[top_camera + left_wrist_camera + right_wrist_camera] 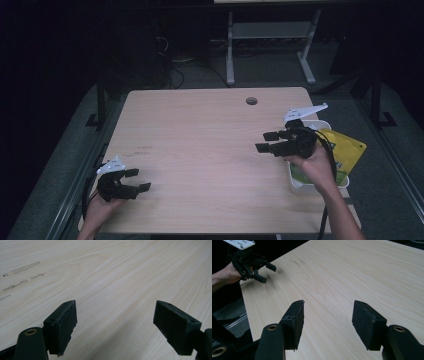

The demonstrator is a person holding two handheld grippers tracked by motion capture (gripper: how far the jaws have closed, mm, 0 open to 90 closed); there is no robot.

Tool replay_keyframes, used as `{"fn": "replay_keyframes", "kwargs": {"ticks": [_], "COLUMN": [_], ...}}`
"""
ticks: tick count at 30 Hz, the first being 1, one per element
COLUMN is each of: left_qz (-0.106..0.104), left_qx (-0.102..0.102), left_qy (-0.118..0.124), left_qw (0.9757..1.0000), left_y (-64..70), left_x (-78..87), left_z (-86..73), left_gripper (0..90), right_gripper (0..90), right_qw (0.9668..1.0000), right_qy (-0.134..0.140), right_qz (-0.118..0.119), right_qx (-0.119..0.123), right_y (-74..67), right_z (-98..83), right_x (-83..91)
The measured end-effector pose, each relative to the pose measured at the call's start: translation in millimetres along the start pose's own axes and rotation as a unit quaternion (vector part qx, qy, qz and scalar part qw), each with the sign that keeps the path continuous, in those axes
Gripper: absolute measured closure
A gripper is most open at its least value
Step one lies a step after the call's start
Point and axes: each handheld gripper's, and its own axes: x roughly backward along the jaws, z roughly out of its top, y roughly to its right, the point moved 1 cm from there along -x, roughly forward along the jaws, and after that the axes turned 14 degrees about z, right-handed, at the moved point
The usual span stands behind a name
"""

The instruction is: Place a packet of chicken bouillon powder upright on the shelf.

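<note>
My left gripper (138, 180) rests at the table's front left corner, held in a hand, its jaws open over bare wood (115, 315). My right gripper (267, 141) hovers over the right side of the table, pointing left, jaws open with nothing between them (328, 317). In the right gripper view the left gripper (265, 271) sits far off at the table's corner, jaws apart. Behind the right hand a white tray (295, 184) holds a yellow and green pouch (346, 150).
The light wooden table (200, 150) has a round cable hole (251, 101) near its far edge. Faint scuff marks (22, 268) lie on the wood ahead of the left gripper. A grey desk frame (270, 45) stands on the floor beyond the table.
</note>
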Motion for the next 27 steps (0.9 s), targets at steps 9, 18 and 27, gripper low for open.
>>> {"fn": "replay_keyframes", "kwargs": {"ticks": [9, 18, 27], "left_qz": [0.000, -0.001, -0.002], "left_qx": [-0.002, -0.005, -0.007], "left_qy": [0.000, -0.001, -0.002], "left_qw": [1.0000, 1.0000, 1.0000], "left_y": [0.6, 1.3, 1.8], "left_x": [-0.4, -0.8, -1.3], "left_z": [0.2, 0.3, 0.3], "left_gripper": [18.4, 18.4, 18.4], "right_gripper": [36.5, 35.3, 33.1], "right_qw": [0.9999, 0.9995, 0.9989], "right_qy": [-0.004, -0.009, -0.018], "right_qz": [0.013, 0.030, 0.043], "right_qx": [-0.007, -0.004, -0.003], "right_y": [1.1, -1.1, -3.4], "right_z": [-1.9, -4.3, -11.0], "right_x": [-20.5, -37.2, -55.5]}}
